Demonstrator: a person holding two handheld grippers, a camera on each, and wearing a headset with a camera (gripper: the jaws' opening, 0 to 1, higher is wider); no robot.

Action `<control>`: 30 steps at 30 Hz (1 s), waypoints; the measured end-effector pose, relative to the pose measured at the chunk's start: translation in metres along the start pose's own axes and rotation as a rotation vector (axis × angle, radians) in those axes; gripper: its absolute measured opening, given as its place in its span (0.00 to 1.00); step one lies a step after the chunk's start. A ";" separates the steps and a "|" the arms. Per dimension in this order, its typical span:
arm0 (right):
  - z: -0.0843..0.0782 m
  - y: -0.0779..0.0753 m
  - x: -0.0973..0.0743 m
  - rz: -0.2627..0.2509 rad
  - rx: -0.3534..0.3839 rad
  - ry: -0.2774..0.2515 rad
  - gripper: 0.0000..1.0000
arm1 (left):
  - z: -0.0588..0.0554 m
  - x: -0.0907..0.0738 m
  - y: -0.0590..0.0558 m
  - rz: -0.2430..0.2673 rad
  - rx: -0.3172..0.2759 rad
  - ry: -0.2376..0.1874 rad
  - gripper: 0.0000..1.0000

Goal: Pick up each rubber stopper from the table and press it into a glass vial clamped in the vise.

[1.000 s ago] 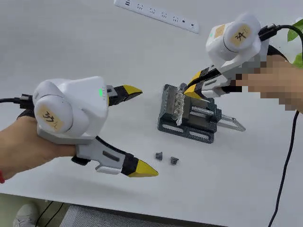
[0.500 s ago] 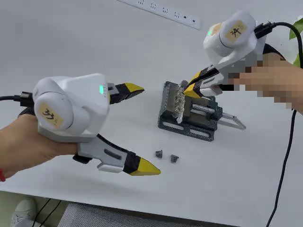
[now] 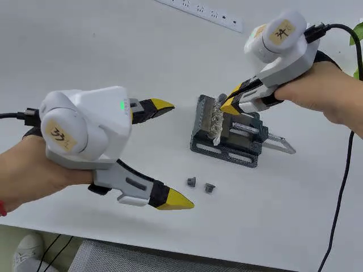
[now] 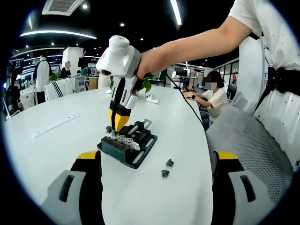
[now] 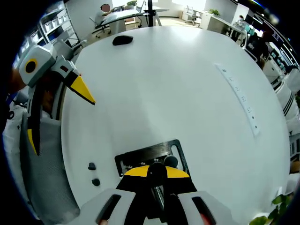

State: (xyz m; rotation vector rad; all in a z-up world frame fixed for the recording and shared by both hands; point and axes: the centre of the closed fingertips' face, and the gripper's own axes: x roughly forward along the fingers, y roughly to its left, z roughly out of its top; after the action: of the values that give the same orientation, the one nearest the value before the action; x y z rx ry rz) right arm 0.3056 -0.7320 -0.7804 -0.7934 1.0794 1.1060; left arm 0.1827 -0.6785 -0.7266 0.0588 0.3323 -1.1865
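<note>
Right gripper (image 3: 229,105) jaws pinch a stopper (image 5: 157,169) over vial (image 3: 215,120); press straight down, centred. Left gripper (image 3: 173,153) jaws spread.

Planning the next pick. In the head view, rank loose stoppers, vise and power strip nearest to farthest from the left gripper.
1. Loose stoppers, beside the left gripper's lower jaw; the pair too close to rank.
2. Vise, farther right.
3. Power strip, far table edge.
</note>
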 end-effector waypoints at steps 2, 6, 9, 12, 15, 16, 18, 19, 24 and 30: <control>0.000 0.000 0.001 0.000 -0.008 0.006 0.05 | 0.000 0.000 0.001 0.002 -0.001 -0.001 0.99; 0.001 0.003 0.000 -0.002 -0.013 0.014 0.05 | 0.000 -0.001 0.002 0.004 -0.004 -0.004 0.99; 0.001 0.001 0.000 -0.004 -0.021 0.023 0.05 | 0.000 -0.001 0.002 0.003 -0.004 -0.003 0.98; 0.001 0.002 0.001 -0.005 -0.031 0.031 0.05 | -0.001 0.000 0.001 0.002 -0.005 -0.003 0.98; 0.002 0.004 0.001 -0.002 -0.035 0.038 0.05 | 0.000 0.000 0.002 0.002 -0.006 -0.005 0.98; 0.002 0.004 0.001 -0.002 -0.034 0.040 0.05 | 0.000 0.000 0.001 0.001 -0.004 -0.004 0.98; 0.001 0.003 0.001 -0.002 -0.041 0.045 0.05 | 0.001 0.001 0.001 0.002 -0.004 -0.004 0.98; 0.002 0.003 0.001 -0.001 -0.038 0.046 0.05 | 0.001 0.001 0.001 0.002 -0.004 -0.005 0.98; 0.001 0.002 0.002 -0.003 -0.034 0.051 0.05 | 0.002 0.002 0.001 0.000 -0.004 -0.008 0.98; 0.001 0.000 0.004 -0.016 -0.035 0.066 0.05 | 0.002 0.002 0.002 -0.003 -0.004 -0.010 0.98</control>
State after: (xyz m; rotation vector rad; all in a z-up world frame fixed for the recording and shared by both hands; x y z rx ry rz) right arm 0.3057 -0.7299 -0.7843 -0.8697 1.1095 1.0942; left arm 0.1854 -0.6803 -0.7256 0.0489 0.3260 -1.1885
